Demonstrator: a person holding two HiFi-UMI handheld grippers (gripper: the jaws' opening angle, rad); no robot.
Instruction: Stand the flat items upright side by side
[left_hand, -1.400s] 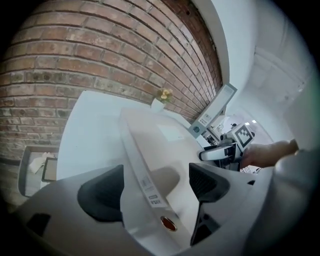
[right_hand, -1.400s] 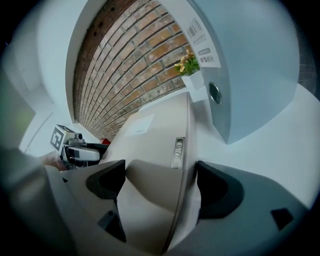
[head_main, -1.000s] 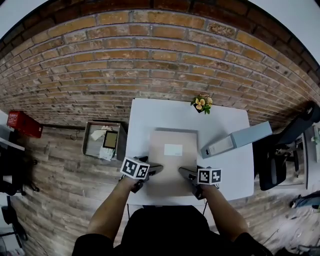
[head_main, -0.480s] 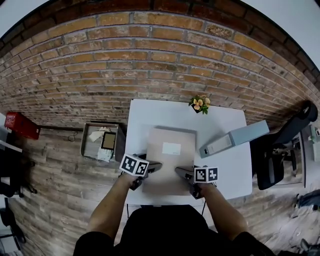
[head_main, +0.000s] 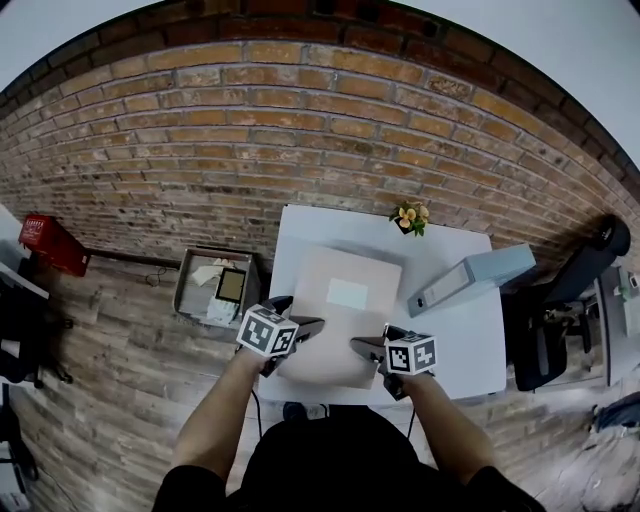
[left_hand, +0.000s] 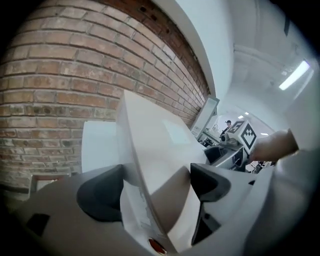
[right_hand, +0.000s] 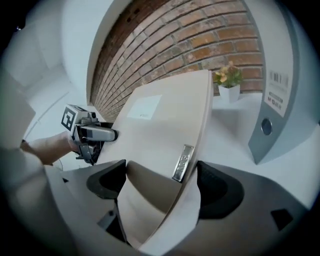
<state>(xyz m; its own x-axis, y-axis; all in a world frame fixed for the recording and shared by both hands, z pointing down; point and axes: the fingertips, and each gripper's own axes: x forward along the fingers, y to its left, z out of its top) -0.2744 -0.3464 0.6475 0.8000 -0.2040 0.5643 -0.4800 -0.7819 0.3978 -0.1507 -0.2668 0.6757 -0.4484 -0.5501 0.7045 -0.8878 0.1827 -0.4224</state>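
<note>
Beige binder (head_main: 342, 300) sits mid-way on the white table (head_main: 455, 340), its near edge tipped up. The left gripper (head_main: 308, 328) pinches its near-left corner and the right gripper (head_main: 365, 347) its near-right, those jaws just closing tighter. Judging by this, lifting is under way; next it needs swinging upright beside the grey binder (head_main: 470, 280), which lies flat at right.

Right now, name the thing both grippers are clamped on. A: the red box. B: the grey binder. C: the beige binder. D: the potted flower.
C: the beige binder sits between the jaws of the left gripper and the right gripper, pads against its faces and its near edge raised; the right gripper's jaws have just closed a little further on it.
</note>
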